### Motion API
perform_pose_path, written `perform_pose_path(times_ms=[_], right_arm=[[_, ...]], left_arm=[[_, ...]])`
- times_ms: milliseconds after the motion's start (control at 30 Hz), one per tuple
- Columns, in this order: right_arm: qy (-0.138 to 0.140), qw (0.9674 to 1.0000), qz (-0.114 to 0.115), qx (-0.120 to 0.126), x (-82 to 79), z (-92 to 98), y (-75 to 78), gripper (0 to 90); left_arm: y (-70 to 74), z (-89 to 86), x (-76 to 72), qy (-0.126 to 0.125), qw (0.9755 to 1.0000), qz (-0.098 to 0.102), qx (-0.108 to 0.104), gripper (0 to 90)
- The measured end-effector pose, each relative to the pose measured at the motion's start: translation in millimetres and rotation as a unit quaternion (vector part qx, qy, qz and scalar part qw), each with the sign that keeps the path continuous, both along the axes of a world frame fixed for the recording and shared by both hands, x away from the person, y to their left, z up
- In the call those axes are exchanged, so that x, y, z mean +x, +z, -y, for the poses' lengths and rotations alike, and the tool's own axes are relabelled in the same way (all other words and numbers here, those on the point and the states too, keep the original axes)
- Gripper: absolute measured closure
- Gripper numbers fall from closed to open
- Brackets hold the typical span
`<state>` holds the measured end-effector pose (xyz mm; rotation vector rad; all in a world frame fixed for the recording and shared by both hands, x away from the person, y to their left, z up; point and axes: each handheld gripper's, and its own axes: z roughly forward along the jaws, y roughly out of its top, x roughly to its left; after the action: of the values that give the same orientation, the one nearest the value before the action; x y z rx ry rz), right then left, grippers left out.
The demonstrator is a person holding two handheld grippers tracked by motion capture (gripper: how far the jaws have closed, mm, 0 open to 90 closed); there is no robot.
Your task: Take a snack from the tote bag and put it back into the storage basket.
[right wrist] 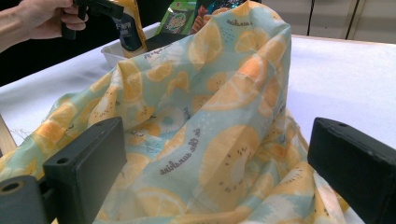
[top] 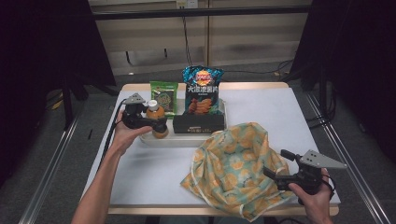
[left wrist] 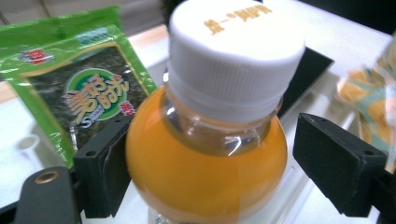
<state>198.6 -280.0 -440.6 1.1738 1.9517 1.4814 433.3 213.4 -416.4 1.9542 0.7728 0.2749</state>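
- Straddling a small clear plastic bottle of orange drink with a white screw cap (left wrist: 205,140), the left claw (left wrist: 210,163) has its black jaws spread: one pad lies against the bottle's shoulder, while the other stands clear of it with a gap showing.
- In the high view that bottle (top: 158,116) stands upright at the near left end of a shallow white tray (top: 163,140) on the white worktop (top: 280,112), with the left claw (top: 156,122) around it and a hand behind.
- A green foil packet of seaweed snack (left wrist: 84,88) leans just behind the bottle; in the high view it (top: 163,98) stands at the tray's back left.
- A blue bag of crisps (top: 201,91) stands upright in a black box (top: 198,123) on the tray, just right of the bottle.
- A pale blue cloth bag printed with orange slices (top: 233,163) sits crumpled on the worktop, near and right of the tray.
- The right claw (top: 273,177) rests at that cloth bag's right edge; in the right gripper view its jaws are spread wide (right wrist: 215,177), with the cloth (right wrist: 210,116) bunched up between them and neither pad pressing on it.
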Motion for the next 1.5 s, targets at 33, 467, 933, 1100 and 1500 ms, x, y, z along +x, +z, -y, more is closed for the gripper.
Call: perform_pose_path(times_ms=[33, 467, 933, 1100, 1500], right_arm=[[0.000, 1.0000, 0.000, 0.000, 0.0, 0.1, 0.0, 3.9], [0.002, 1.0000, -0.003, -0.001, -0.4, -0.4, -0.2, 3.9], [0.002, 1.0000, -0.005, -0.002, 0.8, -1.4, -1.1, 4.1], [-0.003, 1.0000, -0.006, 0.001, 2.3, 0.1, -1.7, 4.1], [-0.001, 1.0000, -0.008, 0.002, 2.5, 0.2, -2.1, 4.1]], left_arm=[[-1.5, -0.6, -0.7, 0.010, 0.9999, 0.002, 0.004, 16.0], [-7.7, 12.7, -0.9, 0.074, 0.9972, -0.007, -0.004, 14.3], [-9.9, 12.0, 8.6, 0.068, 0.9976, -0.013, 0.006, 29.6], [-3.6, 9.6, 17.5, 0.014, 0.9999, -0.007, 0.006, 29.6], [-6.5, 7.8, 29.8, -0.057, 0.9981, -0.009, 0.020, 29.6]])
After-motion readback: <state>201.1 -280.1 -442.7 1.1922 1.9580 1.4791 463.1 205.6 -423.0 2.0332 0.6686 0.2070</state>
